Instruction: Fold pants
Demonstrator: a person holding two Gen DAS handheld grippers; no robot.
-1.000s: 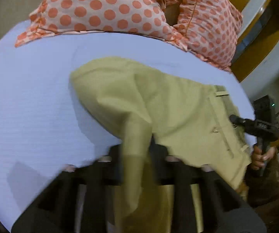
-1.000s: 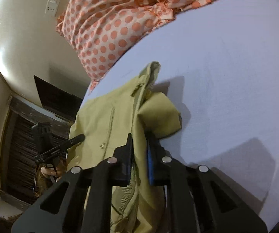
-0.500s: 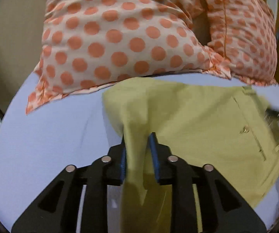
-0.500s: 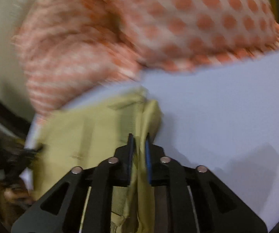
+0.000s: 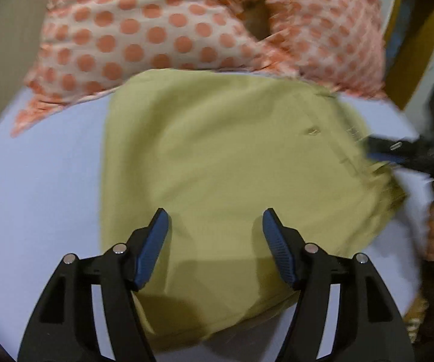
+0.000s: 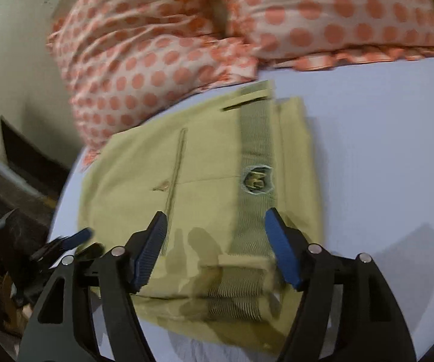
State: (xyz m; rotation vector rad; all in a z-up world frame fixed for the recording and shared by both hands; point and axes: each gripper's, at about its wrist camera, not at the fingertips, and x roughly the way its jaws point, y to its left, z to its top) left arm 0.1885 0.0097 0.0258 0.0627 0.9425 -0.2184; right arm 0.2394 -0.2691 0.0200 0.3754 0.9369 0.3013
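Change: we have released the fabric both tongs pinched a second ago.
Left tongs: spread wide, empty.
Right tongs: spread wide, empty.
Olive-green cotton pants: folded flat, frame centre, on the lavender bed sheet, below the orange polka-dot pillows.
Meaning: fold placed; we judge it nearly complete.

You have nothing readable here. The small round badge on the waistband of the olive pants, just ahead of your right gripper between its spread fingers, carries a mark too blurred to make out; no other lettering shows.
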